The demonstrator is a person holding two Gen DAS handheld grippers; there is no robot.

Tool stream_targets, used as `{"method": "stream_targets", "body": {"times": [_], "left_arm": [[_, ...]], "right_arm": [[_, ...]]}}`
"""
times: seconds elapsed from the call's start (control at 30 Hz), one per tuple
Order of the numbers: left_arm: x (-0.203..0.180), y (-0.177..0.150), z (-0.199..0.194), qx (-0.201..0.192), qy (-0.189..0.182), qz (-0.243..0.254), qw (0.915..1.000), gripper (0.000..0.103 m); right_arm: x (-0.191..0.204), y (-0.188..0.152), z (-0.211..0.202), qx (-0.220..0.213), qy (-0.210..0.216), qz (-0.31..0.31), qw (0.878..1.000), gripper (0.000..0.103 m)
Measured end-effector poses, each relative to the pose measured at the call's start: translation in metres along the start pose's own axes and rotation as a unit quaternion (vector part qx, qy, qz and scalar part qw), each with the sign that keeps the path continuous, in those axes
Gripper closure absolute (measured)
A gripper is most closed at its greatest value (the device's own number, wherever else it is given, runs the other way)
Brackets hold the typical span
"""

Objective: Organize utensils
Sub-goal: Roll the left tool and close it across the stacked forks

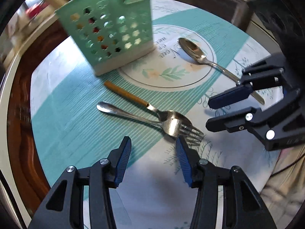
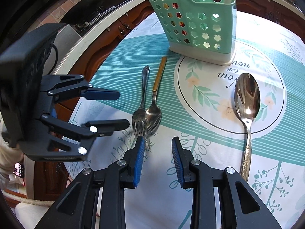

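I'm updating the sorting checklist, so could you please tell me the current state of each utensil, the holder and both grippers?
Green holder: upright on the tablecloth, no utensil seen inside.
Large spoon: lying flat, bowl up, alone.
Fork: lying flat, tines beside the small spoon's bowl.
Wooden-handled spoon: lying flat, touching the fork.
Left gripper: open, empty.
Right gripper: open, empty.
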State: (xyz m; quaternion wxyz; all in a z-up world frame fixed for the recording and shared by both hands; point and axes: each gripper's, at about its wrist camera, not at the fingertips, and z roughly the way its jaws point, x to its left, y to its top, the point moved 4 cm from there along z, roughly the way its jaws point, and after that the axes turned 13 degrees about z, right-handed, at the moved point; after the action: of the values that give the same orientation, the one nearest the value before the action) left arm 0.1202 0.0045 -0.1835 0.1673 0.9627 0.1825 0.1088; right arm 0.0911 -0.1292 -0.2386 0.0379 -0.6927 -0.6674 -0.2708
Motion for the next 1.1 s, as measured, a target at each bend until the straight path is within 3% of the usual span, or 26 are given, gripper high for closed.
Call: {"method": "stream_targets", "body": {"times": [0.1,0.2,0.27,0.5,0.7,0.83,0.97,1.1], "left_arm": [[-0.003,0.006,0.004,0.002,0.025,0.053,0.9983,0.059],[-0.006,0.012,0.012,0.01,0.025,0.089,0.9957,0.06],[-0.008,0.013,0.016,0.011,0.026,0.113,0.9932,0.067],[-0.027,0.022,0.023,-0.011,0.045,0.207,0.9773,0.071],[-0.043,0.036,0.031,-0.016,0.028,0.243,0.9696,0.098],[-0.041,0.045,0.034,-0.001,0.0,0.214,0.9769,0.102],[-0.019,0.053,0.042,0.024,-0.039,0.108,0.9931,0.103],[0.001,0.054,0.042,0.03,-0.058,0.013,0.9977,0.103]], "right_arm": [[-0.001,0.001,0.001,-0.001,0.0,0.001,1.0,0.073],[-0.003,0.001,0.0,-0.001,0.001,0.003,1.0,0.073],[-0.005,0.002,0.0,-0.002,0.002,0.006,1.0,0.073],[-0.012,0.002,0.002,0.002,0.004,0.013,1.0,0.073],[-0.017,0.003,0.002,0.002,0.007,0.02,1.0,0.073],[-0.024,0.004,-0.002,-0.003,0.009,0.028,1.0,0.073],[-0.032,0.002,-0.009,-0.008,0.013,0.042,0.999,0.073],[-0.04,0.001,-0.014,-0.011,0.017,0.055,0.998,0.073]]}}
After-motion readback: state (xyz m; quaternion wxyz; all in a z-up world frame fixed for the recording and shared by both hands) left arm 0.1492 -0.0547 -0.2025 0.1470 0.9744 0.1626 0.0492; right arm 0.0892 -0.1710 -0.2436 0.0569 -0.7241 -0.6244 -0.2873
